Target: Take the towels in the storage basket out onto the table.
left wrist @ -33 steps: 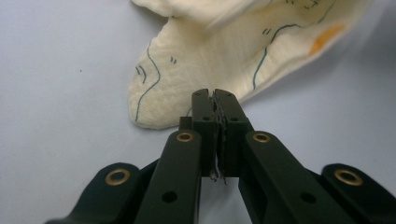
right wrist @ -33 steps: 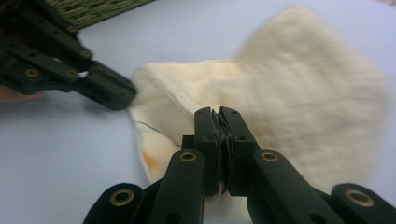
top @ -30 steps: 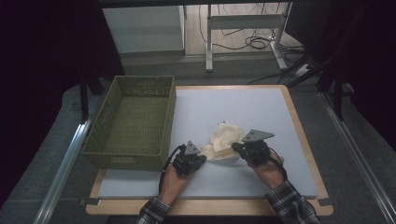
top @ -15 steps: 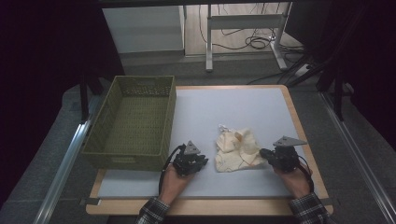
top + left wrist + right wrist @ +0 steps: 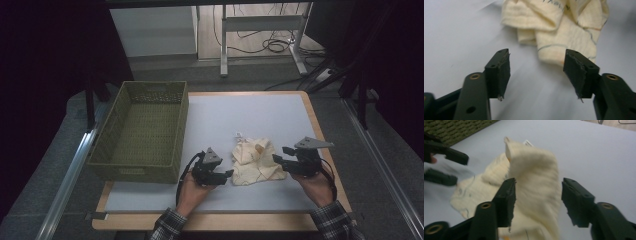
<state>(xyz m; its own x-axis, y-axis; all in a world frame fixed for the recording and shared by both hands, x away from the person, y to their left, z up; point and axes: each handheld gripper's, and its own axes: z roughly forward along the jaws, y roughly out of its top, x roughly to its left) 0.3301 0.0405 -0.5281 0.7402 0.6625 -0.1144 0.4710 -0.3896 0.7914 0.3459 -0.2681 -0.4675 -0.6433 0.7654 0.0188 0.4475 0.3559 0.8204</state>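
1. Cloth (image 5: 255,161): crumpled on the white table (image 5: 260,112), between both grippers, right of the basket (image 5: 142,131).
2. Left gripper (image 5: 227,173): jaws just opened, nothing pinched.
3. Right gripper (image 5: 277,159): jaws just opened, cloth loose between them.

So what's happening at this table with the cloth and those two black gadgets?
A person sits at the table with a pair of tongs in each hand, working on a crumpled cream cloth beside a green basket. Both pairs have just been opening. The left tongs stand open just short of the cloth's edge. The right tongs are open too, with a raised fold of cloth between their jaws, seemingly ungripped. The basket looks empty.
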